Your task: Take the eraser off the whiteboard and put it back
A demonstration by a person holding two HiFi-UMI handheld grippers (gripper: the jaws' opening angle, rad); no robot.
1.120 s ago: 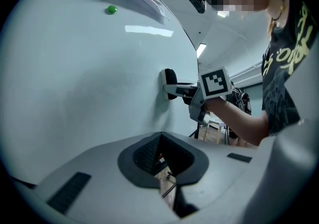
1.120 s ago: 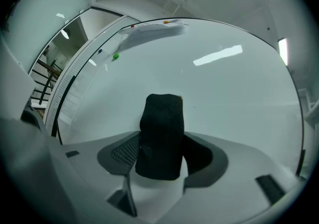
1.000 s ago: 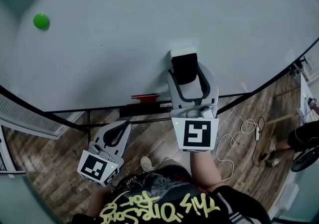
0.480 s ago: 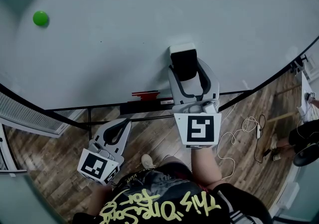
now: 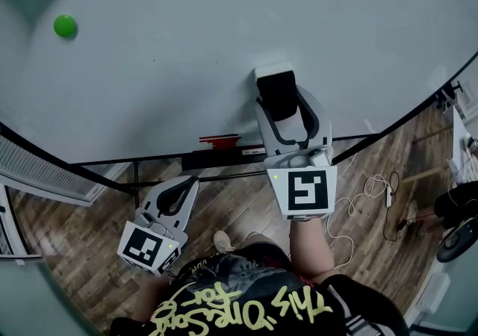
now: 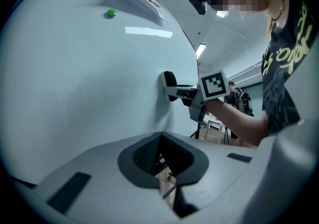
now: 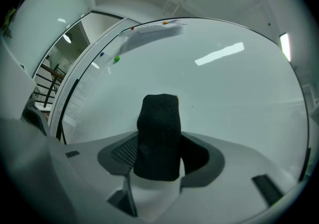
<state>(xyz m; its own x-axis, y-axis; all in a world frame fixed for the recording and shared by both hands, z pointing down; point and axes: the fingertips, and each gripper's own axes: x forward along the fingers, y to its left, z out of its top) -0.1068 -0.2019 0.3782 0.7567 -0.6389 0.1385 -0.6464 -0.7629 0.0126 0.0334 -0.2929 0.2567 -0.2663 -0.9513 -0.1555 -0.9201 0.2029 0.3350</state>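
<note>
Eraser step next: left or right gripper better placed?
Right. The right gripper is shut on the eraser at the whiteboard. The left gripper hangs low near the board's bottom edge, jaws together, empty.

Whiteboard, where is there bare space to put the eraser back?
Bare white whiteboard spans between the round green magnet and the black felt eraser, and right of the eraser too. Crowded only at the top edge, around the paper sheet.

Base of eraser [image 7: 158,123] hidden by right claw [image 7: 159,162]; whiteboard [image 5: 224,13] cropped.
</note>
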